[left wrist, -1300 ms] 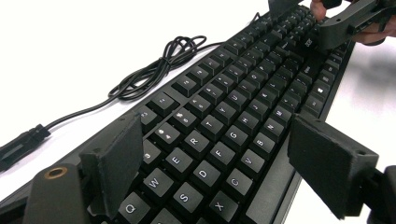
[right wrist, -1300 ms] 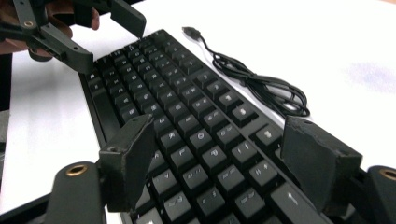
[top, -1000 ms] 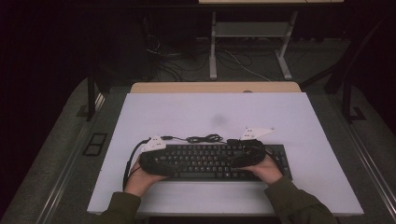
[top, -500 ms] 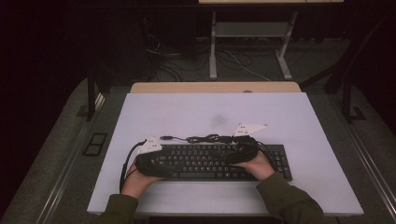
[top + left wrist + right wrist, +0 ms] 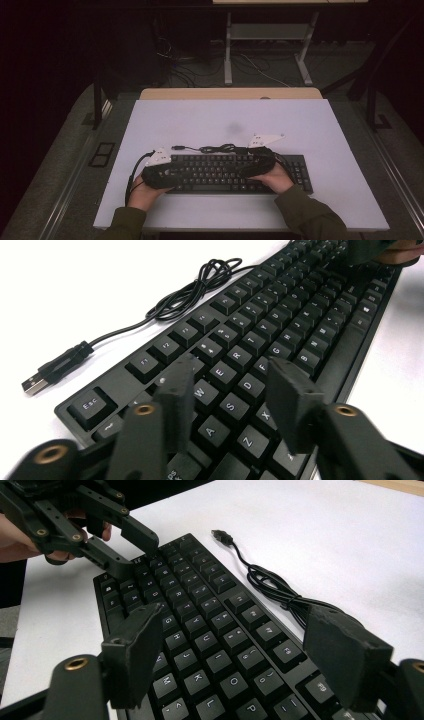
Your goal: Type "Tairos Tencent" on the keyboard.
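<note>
A black keyboard (image 5: 220, 172) lies flat on the white table near the front edge. Its cable (image 5: 215, 148) is coiled behind it and ends in a loose USB plug (image 5: 35, 382). My left gripper (image 5: 232, 372) hovers over the keyboard's (image 5: 280, 325) left-hand letter keys. Its jaws have just been closing, with a gap left and nothing between them. My right gripper (image 5: 235, 625) hangs over the right-hand keys of the keyboard (image 5: 200, 620), open with its jaws wide apart. In the right gripper view the left gripper (image 5: 131, 550) sits at the keyboard's far end.
The white table top (image 5: 225, 120) stretches behind the keyboard, with a wooden strip (image 5: 230, 93) along its far edge. Beyond it, a metal frame (image 5: 265, 45) and loose cables lie on the dark floor. A person's sleeves and hands come in from the bottom.
Both hands stay over the keyboard's two ends, almost still. The right hand has edged slightly inward along the keys.
</note>
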Demonstrator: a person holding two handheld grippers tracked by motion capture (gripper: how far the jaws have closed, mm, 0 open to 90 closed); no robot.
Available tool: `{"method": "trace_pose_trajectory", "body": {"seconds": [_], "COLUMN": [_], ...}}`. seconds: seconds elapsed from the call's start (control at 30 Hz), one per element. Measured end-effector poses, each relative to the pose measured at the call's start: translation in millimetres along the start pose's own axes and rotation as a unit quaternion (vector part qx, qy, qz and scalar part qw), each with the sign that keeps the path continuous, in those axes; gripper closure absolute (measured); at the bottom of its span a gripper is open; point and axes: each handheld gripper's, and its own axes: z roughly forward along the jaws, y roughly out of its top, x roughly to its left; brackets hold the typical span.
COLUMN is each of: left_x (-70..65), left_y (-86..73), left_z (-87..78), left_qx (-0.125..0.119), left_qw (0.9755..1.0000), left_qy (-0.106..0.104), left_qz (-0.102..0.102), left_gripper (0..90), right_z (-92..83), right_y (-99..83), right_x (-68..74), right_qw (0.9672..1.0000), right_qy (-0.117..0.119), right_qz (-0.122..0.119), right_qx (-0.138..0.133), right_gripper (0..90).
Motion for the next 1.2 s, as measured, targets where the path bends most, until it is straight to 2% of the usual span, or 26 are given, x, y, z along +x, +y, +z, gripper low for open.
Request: {"method": "trace_pose_trajectory", "body": {"seconds": [0.13, 0.17, 0.23, 0.5, 1.0, 1.2], "left_x": [1.3, 2.2, 3.8, 10.7, 13.9, 13.6], "left_y": [-0.2, -0.4, -1.2, -4.5, -6.9, -7.6], "left_z": [-1.8, -2.5, -3.1, -4.1, -1.9, 1.2], "left_qx": [0.0, -0.001, 0.0, 0.014, 0.026, 0.032], "left_qw": [1.0, 1.0, 1.0, 0.9997, 0.9991, 0.999], "left_qy": [0.003, 0.002, 0.002, -0.005, -0.017, -0.019], "left_qz": [-0.003, -0.004, -0.005, -0.018, -0.029, -0.025], "left_gripper": [64.2, 64.2, 71.1, 88.1, 88.7, 88.7], "right_z": [2.1, 2.1, 3.0, 4.3, 6.7, 7.8], "right_y": [-1.0, -1.0, -1.7, -2.8, -4.3, -4.8], "right_x": [1.1, 1.1, 1.3, 1.9, 2.9, 3.1], "right_qw": [1.0, 1.0, 1.0, 1.0, 0.9999, 0.9999], "right_qy": [-0.001, -0.001, 0.0, -0.004, -0.01, -0.011], "right_qz": [0.0, 0.0, -0.002, -0.003, -0.008, -0.01], "right_qx": [0.002, 0.002, 0.002, 0.0, 0.0, 0.002], "right_gripper": [22.4, 22.4, 21.6, 19.6, 18.9, 18.9]}}
